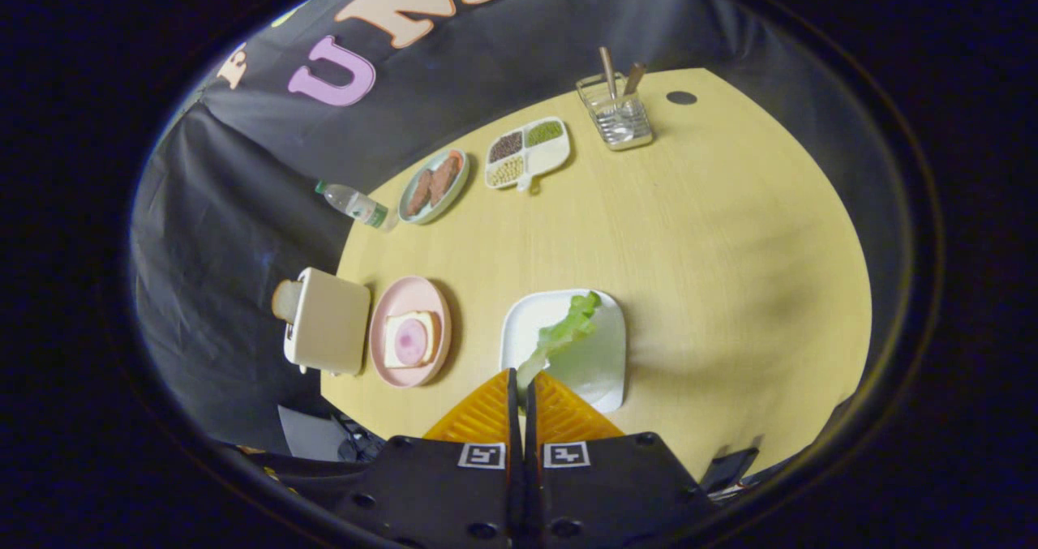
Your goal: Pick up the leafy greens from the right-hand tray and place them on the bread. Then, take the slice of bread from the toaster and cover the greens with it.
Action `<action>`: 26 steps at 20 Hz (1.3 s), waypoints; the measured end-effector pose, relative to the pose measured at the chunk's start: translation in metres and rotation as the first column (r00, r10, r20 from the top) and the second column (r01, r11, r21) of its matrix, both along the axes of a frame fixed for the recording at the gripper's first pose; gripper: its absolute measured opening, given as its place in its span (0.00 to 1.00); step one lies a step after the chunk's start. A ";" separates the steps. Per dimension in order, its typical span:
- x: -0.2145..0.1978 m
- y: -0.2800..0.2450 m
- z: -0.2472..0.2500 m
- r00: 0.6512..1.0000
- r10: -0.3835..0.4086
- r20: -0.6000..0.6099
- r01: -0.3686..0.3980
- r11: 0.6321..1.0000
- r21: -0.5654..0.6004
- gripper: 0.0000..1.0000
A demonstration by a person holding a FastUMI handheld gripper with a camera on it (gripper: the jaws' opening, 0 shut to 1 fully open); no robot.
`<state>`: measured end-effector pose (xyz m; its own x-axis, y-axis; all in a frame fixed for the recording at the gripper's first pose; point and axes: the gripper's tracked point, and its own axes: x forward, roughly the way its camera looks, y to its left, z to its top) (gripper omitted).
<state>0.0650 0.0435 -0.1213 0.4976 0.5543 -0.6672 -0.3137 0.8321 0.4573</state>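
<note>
Leafy greens point(568, 330): pale green, frilly, pinched between the gripper point(520, 387) fingers.
Right tray point(604, 362): plain white.
Plate point(393, 371), left: pink, cream bread point(422, 326) with a pink round (meat, perhaps).
Toaster point(328, 330): cream.
Table point(714, 249): light yellow wood grain.

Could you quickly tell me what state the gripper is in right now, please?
Gripper: closed, its fingers pinching the lower end of the leafy greens, which hang over the white tray.
</note>
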 end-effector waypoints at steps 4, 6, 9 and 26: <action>-0.010 0.023 0.029 1.000 -0.016 0.014 0.015 0.997 0.072 0.03; -0.017 0.041 0.040 1.000 -0.010 0.015 0.008 0.995 0.104 0.03; -0.028 0.073 0.050 0.999 0.024 0.024 -0.027 0.991 0.132 0.03; -0.059 0.261 -0.003 0.968 0.251 -0.024 -0.249 0.966 0.076 0.03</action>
<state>0.0057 0.3048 -0.1241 0.3153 0.7053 -0.6349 -0.4910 0.6938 0.5268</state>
